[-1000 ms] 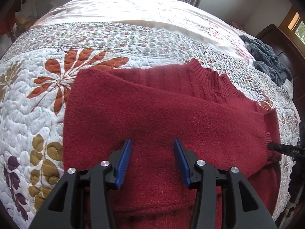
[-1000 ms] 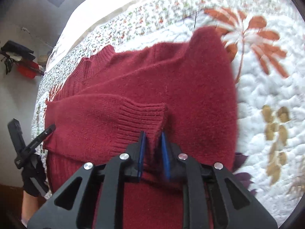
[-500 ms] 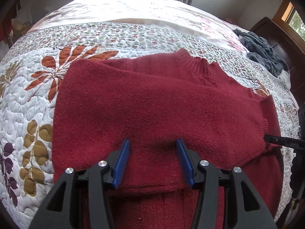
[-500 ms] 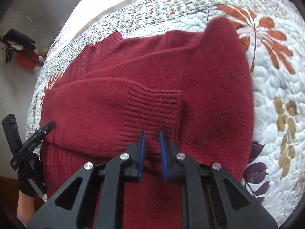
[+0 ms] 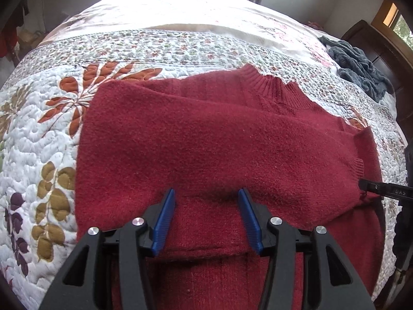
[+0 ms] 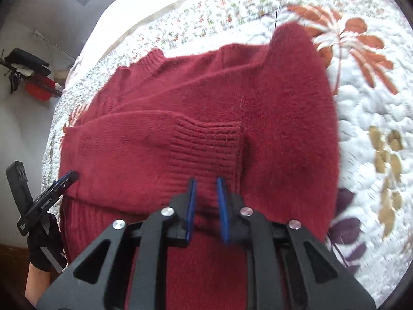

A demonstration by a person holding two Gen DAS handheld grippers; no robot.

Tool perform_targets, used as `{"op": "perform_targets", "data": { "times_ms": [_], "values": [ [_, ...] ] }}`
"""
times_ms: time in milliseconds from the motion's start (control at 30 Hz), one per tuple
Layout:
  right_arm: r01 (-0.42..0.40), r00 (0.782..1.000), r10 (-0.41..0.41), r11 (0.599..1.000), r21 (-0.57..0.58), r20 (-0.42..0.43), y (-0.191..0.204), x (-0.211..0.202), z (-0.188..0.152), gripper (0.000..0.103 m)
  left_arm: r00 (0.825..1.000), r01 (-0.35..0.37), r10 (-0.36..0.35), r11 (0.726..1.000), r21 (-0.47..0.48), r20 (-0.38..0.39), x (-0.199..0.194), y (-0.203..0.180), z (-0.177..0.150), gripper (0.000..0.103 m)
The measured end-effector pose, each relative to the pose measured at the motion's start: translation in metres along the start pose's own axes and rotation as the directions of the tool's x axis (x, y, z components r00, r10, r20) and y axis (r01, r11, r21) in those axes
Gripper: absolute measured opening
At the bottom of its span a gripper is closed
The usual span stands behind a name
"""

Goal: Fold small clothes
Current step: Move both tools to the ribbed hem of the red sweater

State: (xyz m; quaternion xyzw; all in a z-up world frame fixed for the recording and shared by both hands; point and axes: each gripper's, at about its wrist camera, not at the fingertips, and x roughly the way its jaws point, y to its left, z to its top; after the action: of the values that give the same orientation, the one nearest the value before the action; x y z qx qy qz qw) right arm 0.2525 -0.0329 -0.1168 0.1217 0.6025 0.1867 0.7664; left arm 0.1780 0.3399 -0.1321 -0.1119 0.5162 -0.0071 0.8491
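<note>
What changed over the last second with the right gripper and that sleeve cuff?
The right gripper let go of the sleeve cuff: a second ago its fingers pinched the ribbed edge; now they are parted, and the cuff lies flat across the red sweater. The left gripper stayed open over the sweater's body, drifting only slightly. The sweater remains on the quilt, collar away from the cameras.

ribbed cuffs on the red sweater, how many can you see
1. The ribbed cuff lies folded across the red sweater, just ahead of the right gripper. The other sleeve's cuff may be hidden.
</note>
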Motion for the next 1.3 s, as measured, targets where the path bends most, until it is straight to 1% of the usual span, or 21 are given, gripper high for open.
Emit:
{"op": "perform_targets", "data": {
  "times_ms": [67,167,233,300,500,567,767,833,933,1033,1100,1233,1300],
  "values": [
    [0.012,0.999,-0.011,0.999,-0.033,0.031,0.005,-0.019,-0.011,0.036,1.0,0.02,-0.02,1.0,-0.019,0.016,-0.021,0.003,-0.006,0.051],
    [0.016,0.998,-0.012,0.997,-0.078,0.055,0.009,-0.048,-0.039,0.037,1.0,0.008,-0.008,1.0,-0.009,0.028,-0.053,0.01,-0.024,0.053],
    [0.012,0.998,-0.006,0.996,-0.091,0.065,0.01,-0.065,-0.06,0.04,0.999,-0.016,0.016,1.0,0.006,0.029,-0.073,0.015,-0.041,0.056],
    [0.012,0.997,-0.005,0.995,-0.104,0.074,0.011,-0.078,-0.082,0.046,1.0,-0.022,0.022,1.0,0.006,0.019,-0.09,0.022,-0.062,0.058],
    [0.03,0.997,-0.022,0.993,-0.112,0.068,0.011,-0.101,-0.146,0.046,0.997,-0.062,0.063,0.998,0.02,-0.036,-0.123,0.037,-0.127,0.059],
    [0.03,0.998,-0.024,0.994,-0.101,0.06,0.01,-0.107,-0.167,0.046,0.996,-0.064,0.065,0.998,0.008,-0.056,-0.132,0.043,-0.149,0.059],
    [0.069,0.998,-0.067,0.993,-0.094,0.019,0.0,-0.114,-0.227,0.049,0.988,-0.07,0.069,0.998,-0.005,-0.138,-0.148,0.06,-0.204,0.059],
    [0.067,0.998,-0.068,0.995,-0.076,0.001,-0.007,-0.115,-0.243,0.049,0.985,-0.062,0.06,0.998,-0.011,-0.162,-0.151,0.065,-0.216,0.059],
    [0.064,0.998,-0.066,0.997,-0.05,-0.023,-0.016,-0.117,-0.268,0.049,0.98,-0.069,0.064,0.997,-0.019,-0.19,-0.154,0.072,-0.231,0.059],
    [0.072,0.997,-0.073,0.997,-0.033,-0.034,-0.024,-0.12,-0.285,0.049,0.974,-0.052,0.044,0.998,-0.033,-0.221,-0.156,0.075,-0.242,0.059],
    [0.065,0.997,-0.066,0.998,-0.014,-0.041,-0.03,-0.122,-0.294,0.049,0.972,-0.041,0.034,0.999,-0.026,-0.234,-0.157,0.074,-0.248,0.059],
    [0.071,0.996,-0.071,0.997,0.005,-0.059,-0.04,-0.121,-0.306,0.049,0.965,-0.011,0.001,0.999,-0.038,-0.263,-0.156,0.074,-0.255,0.059],
    [0.066,0.996,-0.066,0.998,0.004,-0.067,-0.042,-0.119,-0.311,0.05,0.962,-0.011,0.001,0.999,-0.034,-0.272,-0.155,0.074,-0.26,0.059]
  ]
}}
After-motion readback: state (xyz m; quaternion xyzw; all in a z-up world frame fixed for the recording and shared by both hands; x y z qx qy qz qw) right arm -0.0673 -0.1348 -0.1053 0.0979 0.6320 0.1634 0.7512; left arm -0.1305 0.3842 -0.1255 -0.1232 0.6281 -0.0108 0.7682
